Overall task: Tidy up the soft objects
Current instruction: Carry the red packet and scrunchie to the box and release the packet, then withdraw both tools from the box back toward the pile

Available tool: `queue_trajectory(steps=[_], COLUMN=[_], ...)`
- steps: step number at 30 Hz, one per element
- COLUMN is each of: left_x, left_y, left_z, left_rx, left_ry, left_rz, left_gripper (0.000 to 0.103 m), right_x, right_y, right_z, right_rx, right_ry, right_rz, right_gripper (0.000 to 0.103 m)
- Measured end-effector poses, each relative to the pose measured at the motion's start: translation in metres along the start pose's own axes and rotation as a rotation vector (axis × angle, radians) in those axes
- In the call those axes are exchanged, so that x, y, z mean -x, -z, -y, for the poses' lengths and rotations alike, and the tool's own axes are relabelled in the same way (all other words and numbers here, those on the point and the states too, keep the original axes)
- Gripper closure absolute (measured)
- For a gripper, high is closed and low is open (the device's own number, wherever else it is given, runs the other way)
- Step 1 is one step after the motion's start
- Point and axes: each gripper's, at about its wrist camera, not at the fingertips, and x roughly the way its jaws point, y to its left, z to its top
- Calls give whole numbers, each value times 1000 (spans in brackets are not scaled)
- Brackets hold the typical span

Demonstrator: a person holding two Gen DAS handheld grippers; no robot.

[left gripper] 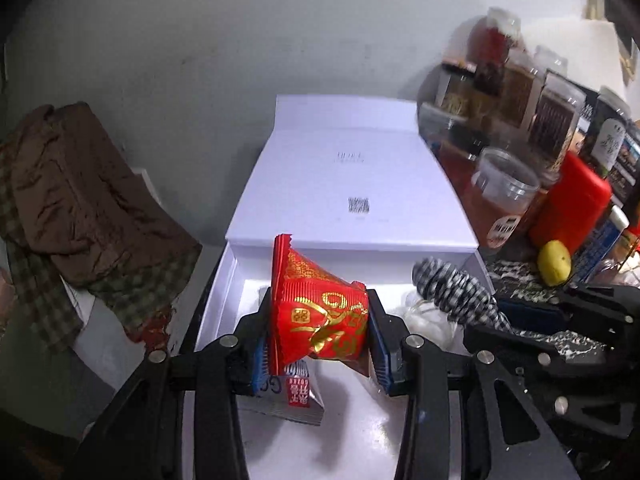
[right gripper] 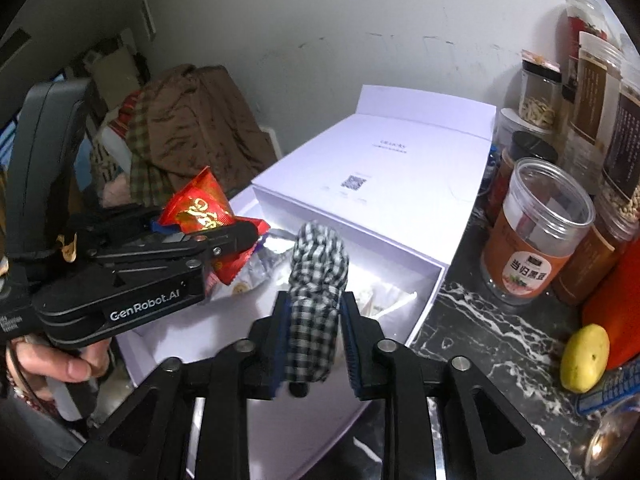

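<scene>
My left gripper (left gripper: 318,334) is shut on a red and gold snack packet (left gripper: 320,312), held above the open white box (left gripper: 218,292). The packet also shows in the right wrist view (right gripper: 198,206), in the left gripper (right gripper: 224,236). My right gripper (right gripper: 314,338) is shut on a rolled black-and-white checked cloth (right gripper: 316,280), held over the box's right part (right gripper: 428,296). The cloth shows in the left wrist view (left gripper: 456,292) too. A silver packet with a red label (left gripper: 296,396) lies in the box under the left gripper.
The box lid (left gripper: 352,184) lies open toward the wall. Brown and checked clothes (left gripper: 80,200) are piled on the left. Jars (right gripper: 536,232), a red container (left gripper: 568,200) and a lemon (right gripper: 584,354) crowd the dark marble counter on the right.
</scene>
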Motion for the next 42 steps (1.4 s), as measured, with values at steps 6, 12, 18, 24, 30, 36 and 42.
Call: queue_trajectory(steps=[6, 12, 18, 24, 30, 36, 42], left_x=[-9, 3, 25, 59, 100, 145, 190], left_y=[3, -1, -5, -9, -11, -8, 1], left_z=[-5, -5, -1, 5, 8, 11, 18], left_rx=[29, 25, 4, -4, -15, -20, -22], left_ry=[-36, -58, -71, -75, -93, -95, -103], left_rz=[-45, -24, 15, 71, 135, 196, 268], left_gripper=[24, 24, 24, 24, 24, 24, 24], right_x=[4, 14, 33, 63, 97, 131, 164], right_y=[1, -2, -9, -14, -19, -16, -10], right_z=[-6, -6, -11, -21, -33, -50, -69], right_rx=[32, 31, 41, 52, 57, 75, 97], right_ry=[35, 57, 75, 86, 83, 76, 76], right_rz=[7, 26, 57, 110, 168, 218, 274], right_gripper=[56, 56, 56, 56, 56, 56, 52])
